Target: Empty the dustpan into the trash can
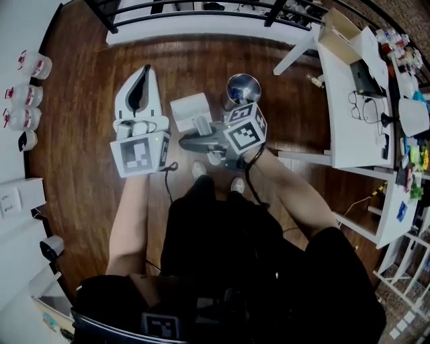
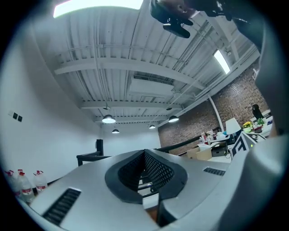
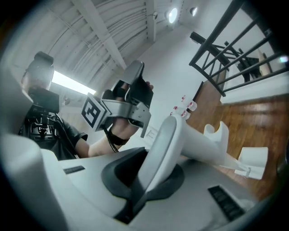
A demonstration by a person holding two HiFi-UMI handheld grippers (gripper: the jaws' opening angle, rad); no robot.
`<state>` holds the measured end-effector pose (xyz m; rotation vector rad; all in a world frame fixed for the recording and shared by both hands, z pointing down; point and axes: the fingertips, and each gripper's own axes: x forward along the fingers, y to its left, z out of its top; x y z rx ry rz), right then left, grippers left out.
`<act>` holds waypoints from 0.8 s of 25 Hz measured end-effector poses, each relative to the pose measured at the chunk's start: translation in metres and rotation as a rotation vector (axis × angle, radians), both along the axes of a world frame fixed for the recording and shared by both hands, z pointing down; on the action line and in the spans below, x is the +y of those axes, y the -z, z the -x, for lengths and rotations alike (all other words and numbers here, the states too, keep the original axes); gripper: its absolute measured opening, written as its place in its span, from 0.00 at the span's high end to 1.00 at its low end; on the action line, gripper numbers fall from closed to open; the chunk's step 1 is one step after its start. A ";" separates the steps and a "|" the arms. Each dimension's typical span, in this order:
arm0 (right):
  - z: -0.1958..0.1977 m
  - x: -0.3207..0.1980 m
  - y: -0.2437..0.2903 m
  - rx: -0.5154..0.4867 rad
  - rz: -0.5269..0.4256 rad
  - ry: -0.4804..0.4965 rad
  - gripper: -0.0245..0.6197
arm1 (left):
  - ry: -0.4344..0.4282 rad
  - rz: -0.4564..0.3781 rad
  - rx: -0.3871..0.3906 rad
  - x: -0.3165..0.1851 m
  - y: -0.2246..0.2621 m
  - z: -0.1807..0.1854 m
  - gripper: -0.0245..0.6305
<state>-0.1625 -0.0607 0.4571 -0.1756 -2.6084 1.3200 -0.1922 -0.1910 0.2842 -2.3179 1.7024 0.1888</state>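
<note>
My right gripper (image 1: 201, 134) is shut on the handle (image 3: 158, 153) of a white dustpan (image 1: 190, 111). I hold it low over the wooden floor, just left of the small metal trash can (image 1: 242, 89). In the right gripper view (image 3: 144, 180) the handle runs out to the right and ends in the white pan (image 3: 253, 163). My left gripper (image 1: 142, 80) is shut with nothing in it. It is raised at the left, apart from the dustpan. In its own view (image 2: 144, 176) it looks up at the ceiling. It also shows in the right gripper view as the left gripper (image 3: 134, 74).
A white table (image 1: 349, 127) with boxes, glasses and small items stands at the right. A black railing (image 1: 201, 10) runs along the far side. Several bottles (image 1: 27, 94) stand at the left wall. The person's feet (image 1: 216, 178) are just below the grippers.
</note>
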 end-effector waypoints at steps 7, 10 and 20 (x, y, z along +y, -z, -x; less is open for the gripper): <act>-0.044 0.050 -0.016 -0.044 0.032 0.024 0.95 | 0.064 -0.019 -0.037 0.026 0.010 -0.056 0.96; -0.081 0.090 -0.034 -0.058 0.031 0.060 0.95 | 0.096 -0.027 -0.053 0.059 0.004 -0.096 0.96; -0.126 0.160 -0.069 -0.008 0.075 0.156 0.95 | 0.181 0.000 -0.072 0.118 0.006 -0.139 0.96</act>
